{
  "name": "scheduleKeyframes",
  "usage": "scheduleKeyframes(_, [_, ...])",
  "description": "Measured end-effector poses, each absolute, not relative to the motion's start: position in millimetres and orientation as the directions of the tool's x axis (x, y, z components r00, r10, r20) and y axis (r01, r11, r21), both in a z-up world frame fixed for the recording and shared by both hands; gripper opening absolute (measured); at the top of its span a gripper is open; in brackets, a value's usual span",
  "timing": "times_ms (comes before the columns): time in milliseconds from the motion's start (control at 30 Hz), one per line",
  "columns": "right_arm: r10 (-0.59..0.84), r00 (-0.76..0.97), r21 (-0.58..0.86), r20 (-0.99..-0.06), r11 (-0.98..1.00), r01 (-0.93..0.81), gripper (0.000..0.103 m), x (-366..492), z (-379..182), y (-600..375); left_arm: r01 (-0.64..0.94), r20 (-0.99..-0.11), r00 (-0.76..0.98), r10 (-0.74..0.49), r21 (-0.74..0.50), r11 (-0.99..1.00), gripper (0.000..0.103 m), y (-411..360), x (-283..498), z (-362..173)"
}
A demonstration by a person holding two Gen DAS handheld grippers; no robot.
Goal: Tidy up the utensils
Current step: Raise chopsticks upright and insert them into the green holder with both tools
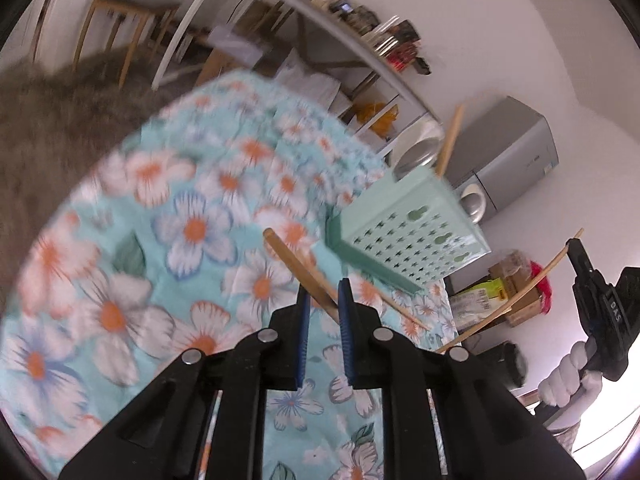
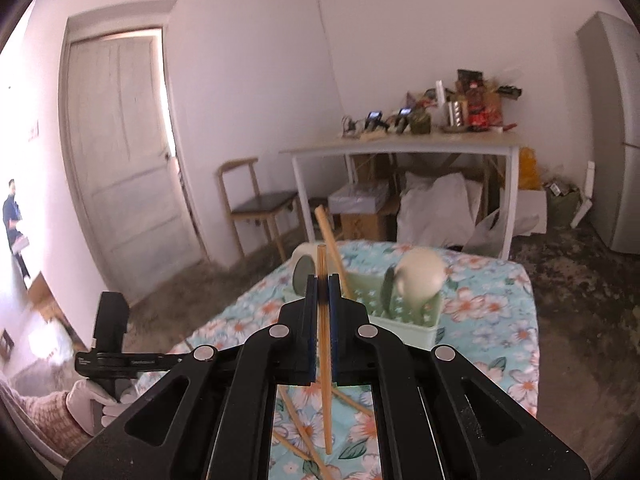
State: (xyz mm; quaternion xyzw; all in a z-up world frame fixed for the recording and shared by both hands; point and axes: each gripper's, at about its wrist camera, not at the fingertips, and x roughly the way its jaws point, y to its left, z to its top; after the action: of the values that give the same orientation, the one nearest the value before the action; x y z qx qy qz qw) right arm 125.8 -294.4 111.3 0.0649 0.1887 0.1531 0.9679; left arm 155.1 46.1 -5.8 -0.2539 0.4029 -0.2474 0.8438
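Observation:
In the left wrist view my left gripper (image 1: 325,300) is shut on a wooden chopstick (image 1: 298,266), which slants up to the left above the floral tablecloth (image 1: 120,240). A mint perforated basket (image 1: 408,232) lies beyond to the right, with one chopstick (image 1: 450,140) standing in it. My right gripper (image 2: 322,280) is shut on another chopstick (image 2: 323,344), held upright through its jaws. Ahead of it the basket (image 2: 404,324) holds a white cup (image 2: 420,276), a second cup (image 2: 304,268) and a leaning chopstick (image 2: 332,240). Several loose chopsticks (image 2: 300,428) lie on the cloth below.
A white side table (image 2: 400,148) loaded with clutter stands behind, with boxes and bags under it. Left of it are a wooden chair (image 2: 256,200) and a door (image 2: 120,152). A grey fridge (image 2: 612,120) is at the right. A gloved hand (image 2: 88,404) holds the left gripper.

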Motion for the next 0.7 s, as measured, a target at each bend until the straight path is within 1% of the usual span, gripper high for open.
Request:
scheduleKeyframes(133, [0.312,0.903,0.197,-0.296,0.945,-0.262,0.003,117,116,-301,0.259,-0.513,0.590,-0.623,-0.611,0.748,0.008,51,149,28])
scheduleKeyframes(233, [0.308,0.910,0.205,-0.277,0.944,-0.258,0.003,114,119,-307,0.312,-0.470,0.622,-0.626,-0.585,0.749,0.006,53,143,56])
scheduleKeyframes(300, [0.304,0.915,0.208,-0.265,0.945,-0.254,0.003,111,120,-311,0.339,-0.448,0.644,-0.620,-0.559,0.757,0.006,52,140,74])
scheduleKeyframes(400, [0.300,0.922,0.214,-0.244,0.944,-0.251,0.003,106,123,-316,0.393,-0.393,0.658,-0.643,-0.549,0.738,0.006,53,141,104])
scheduleKeyframes(467, [0.299,0.925,0.219,-0.235,0.943,-0.249,0.003,105,122,-318,0.436,-0.342,0.663,-0.666,-0.547,0.715,0.006,50,145,129])
scheduleKeyframes(600, [0.306,0.924,0.233,-0.227,0.939,-0.254,0.003,106,122,-322,0.513,-0.229,0.709,-0.667,-0.483,0.710,0.006,34,147,175])
scheduleKeyframes(700, [0.313,0.925,0.237,-0.216,0.936,-0.261,0.003,104,124,-322,0.545,-0.156,0.739,-0.656,-0.435,0.717,0.006,19,151,194])
